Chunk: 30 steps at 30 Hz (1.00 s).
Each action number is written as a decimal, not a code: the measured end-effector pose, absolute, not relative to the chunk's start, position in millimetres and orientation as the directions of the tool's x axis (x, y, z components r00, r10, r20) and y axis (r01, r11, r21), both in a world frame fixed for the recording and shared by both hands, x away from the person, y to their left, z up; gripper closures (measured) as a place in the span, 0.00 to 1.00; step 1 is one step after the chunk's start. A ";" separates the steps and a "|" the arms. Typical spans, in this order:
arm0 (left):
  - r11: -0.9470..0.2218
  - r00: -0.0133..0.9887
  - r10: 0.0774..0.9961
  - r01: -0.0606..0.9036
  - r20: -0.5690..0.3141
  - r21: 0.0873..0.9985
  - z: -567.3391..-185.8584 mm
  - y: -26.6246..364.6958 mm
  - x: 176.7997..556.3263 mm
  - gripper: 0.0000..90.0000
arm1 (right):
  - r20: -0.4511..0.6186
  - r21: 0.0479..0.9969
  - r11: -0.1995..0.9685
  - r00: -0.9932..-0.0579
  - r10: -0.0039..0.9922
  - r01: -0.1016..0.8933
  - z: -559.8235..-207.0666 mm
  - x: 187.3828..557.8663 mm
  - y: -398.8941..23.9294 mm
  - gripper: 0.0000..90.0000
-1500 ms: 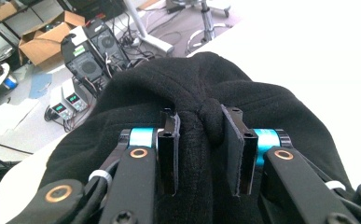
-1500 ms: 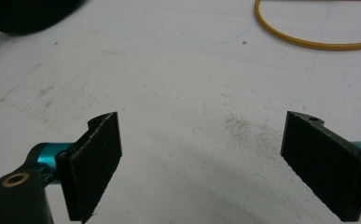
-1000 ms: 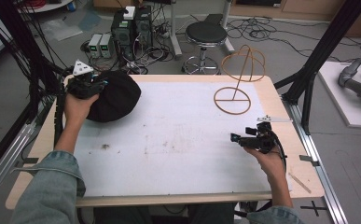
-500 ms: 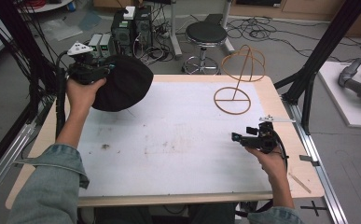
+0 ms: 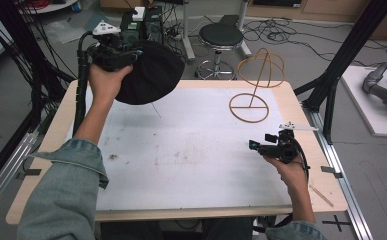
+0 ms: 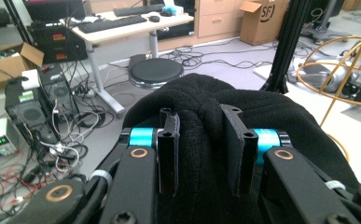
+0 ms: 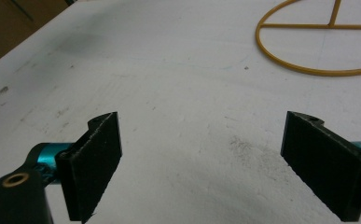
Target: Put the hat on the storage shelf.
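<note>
High view, left tool (image 5: 123,50) pinching black beanie (image 5: 148,75) above table corner, right tool (image 5: 268,148) spread wide

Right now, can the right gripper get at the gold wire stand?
Probably yes. The right gripper is open and holds nothing, and only bare table lies between it and the gold wire stand. The black hat is held off to the left.

left tool (image 5: 131,50) raised, clamped, right tool (image 7: 206,163) spread
</note>
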<state>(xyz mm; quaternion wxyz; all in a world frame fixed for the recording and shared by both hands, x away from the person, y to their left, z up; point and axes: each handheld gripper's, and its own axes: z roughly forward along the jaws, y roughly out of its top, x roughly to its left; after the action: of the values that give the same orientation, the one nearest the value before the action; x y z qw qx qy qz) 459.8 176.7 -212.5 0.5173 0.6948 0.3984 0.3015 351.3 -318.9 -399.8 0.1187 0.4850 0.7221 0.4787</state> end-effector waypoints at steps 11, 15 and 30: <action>-0.163 0.533 0.846 0.241 0.010 0.957 -194.2 128.4 479.0 0.78 | 0.274 0.816 0.067 -0.486 0.829 0.574 -399.6 350.3 -323.2 0.14; -0.160 0.545 0.838 0.245 0.001 0.956 -188.2 113.2 486.8 0.78 | 0.273 0.820 0.063 -0.486 0.830 0.569 -396.9 349.0 -325.6 0.14; -0.159 0.618 0.786 0.202 0.000 0.966 -174.8 62.8 512.1 0.78 | 0.287 0.822 0.041 -0.476 0.831 0.568 -397.2 348.0 -333.2 0.14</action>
<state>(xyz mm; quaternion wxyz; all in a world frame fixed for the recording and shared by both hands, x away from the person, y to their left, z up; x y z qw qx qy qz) 512.1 62.8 -174.8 0.5482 0.7130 0.3464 0.2666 348.0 -333.2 -397.2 0.1355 0.4937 0.7088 0.4853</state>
